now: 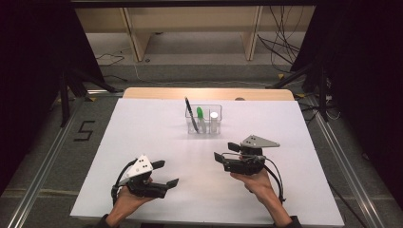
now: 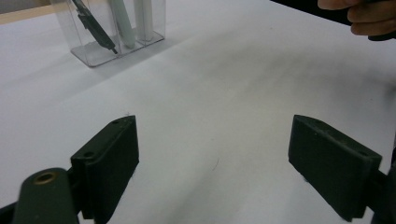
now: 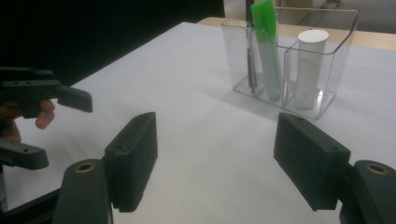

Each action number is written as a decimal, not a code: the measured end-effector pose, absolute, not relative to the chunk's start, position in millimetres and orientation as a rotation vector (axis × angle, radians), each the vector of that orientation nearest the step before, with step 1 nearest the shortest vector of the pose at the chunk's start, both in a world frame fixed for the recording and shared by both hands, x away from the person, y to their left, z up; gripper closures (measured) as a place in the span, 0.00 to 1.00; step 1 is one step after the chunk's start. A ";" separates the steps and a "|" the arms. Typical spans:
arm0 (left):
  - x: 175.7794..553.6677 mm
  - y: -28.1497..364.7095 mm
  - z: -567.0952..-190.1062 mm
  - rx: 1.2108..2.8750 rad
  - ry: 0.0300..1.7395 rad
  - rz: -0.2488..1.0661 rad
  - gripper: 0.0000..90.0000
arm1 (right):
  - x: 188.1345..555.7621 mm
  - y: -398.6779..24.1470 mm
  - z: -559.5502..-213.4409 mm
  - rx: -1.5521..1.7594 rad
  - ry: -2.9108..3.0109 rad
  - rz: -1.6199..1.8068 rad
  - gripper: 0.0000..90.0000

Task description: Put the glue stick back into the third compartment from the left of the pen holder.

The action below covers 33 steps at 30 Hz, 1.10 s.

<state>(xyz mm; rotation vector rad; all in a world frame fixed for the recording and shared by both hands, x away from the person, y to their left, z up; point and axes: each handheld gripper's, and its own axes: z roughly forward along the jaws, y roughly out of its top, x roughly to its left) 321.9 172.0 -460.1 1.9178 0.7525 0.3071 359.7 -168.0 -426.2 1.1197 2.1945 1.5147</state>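
Right gripper (image 1: 224, 151) low over white table (image 1: 157, 142), jaws wide, nothing between. Left gripper (image 1: 166, 173) near front edge, jaws likewise wide and empty. Bare surface between both grippers and clear organizer (image 1: 203, 119), set toward far edge, well apart. Inside: black pen (image 1: 191, 113) leaning, green-capped marker (image 1: 201, 118), white tube (image 1: 214, 121) in separate compartment. Right gripper view: divider walls of organizer (image 3: 299, 70). High view: floor rails beside table.

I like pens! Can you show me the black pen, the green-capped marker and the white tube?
black pen (image 1: 189, 110), high view, upper barrel.
green-capped marker (image 3: 265, 21), right gripper view, its green cap.
white tube (image 3: 309, 70), right gripper view, its side.
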 end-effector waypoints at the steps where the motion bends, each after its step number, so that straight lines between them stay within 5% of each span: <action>1: 321.9 171.8 -459.9 1.919 0.750 0.306 0.18 | 357.6 -169.1 -426.6 1.114 2.191 1.515 0.34; 33: 321.6 176.0 -457.3 1.872 0.743 0.237 0.18 | 300.1 -221.8 -452.0 1.100 2.129 1.524 0.27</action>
